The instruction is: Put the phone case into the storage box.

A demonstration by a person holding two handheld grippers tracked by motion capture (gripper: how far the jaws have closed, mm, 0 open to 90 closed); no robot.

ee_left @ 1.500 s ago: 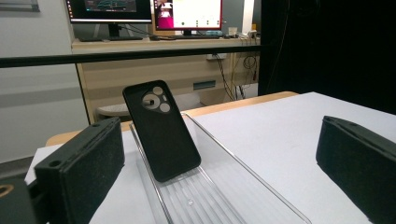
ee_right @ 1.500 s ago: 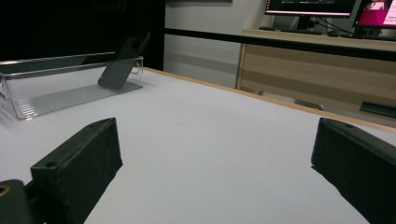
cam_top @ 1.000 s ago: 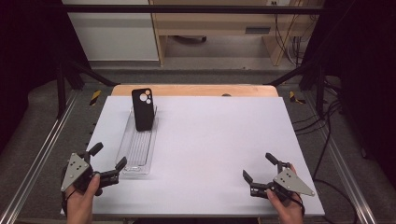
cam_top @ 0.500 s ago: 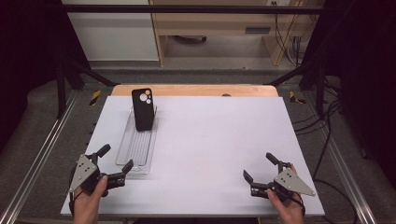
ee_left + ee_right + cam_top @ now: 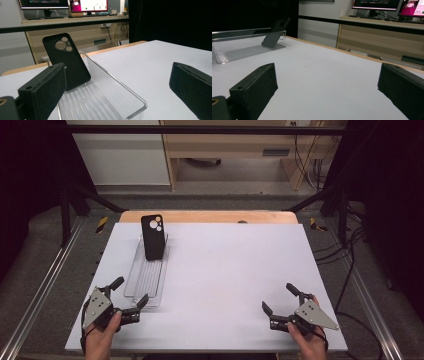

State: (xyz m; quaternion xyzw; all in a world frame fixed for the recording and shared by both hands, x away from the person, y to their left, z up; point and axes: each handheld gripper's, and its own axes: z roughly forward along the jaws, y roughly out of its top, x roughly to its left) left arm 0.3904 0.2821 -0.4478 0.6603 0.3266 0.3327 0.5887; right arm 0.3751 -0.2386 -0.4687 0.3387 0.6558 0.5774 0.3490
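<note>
A black phone case (image 5: 153, 237) (image 5: 67, 61) (image 5: 274, 32) leans upright against the far end of a clear plastic tray (image 5: 146, 279) (image 5: 107, 100) (image 5: 239, 51) on the white table's left half. My left gripper (image 5: 129, 292) (image 5: 117, 87) is open just off the tray's near end, its jaws pointing along the tray. My right gripper (image 5: 280, 299) (image 5: 324, 82) stands open near the front right of the table, with bare table between its jaws.
The white table top (image 5: 235, 265) has a wooden strip (image 5: 210, 216) along its far edge. Metal frame rails (image 5: 45, 285) run down both sides. Behind the table stands a wooden desk (image 5: 75, 27) with monitors (image 5: 88, 5).
My left gripper has moved right and a little forward, up to the tray's near end. The right gripper has stayed put.
</note>
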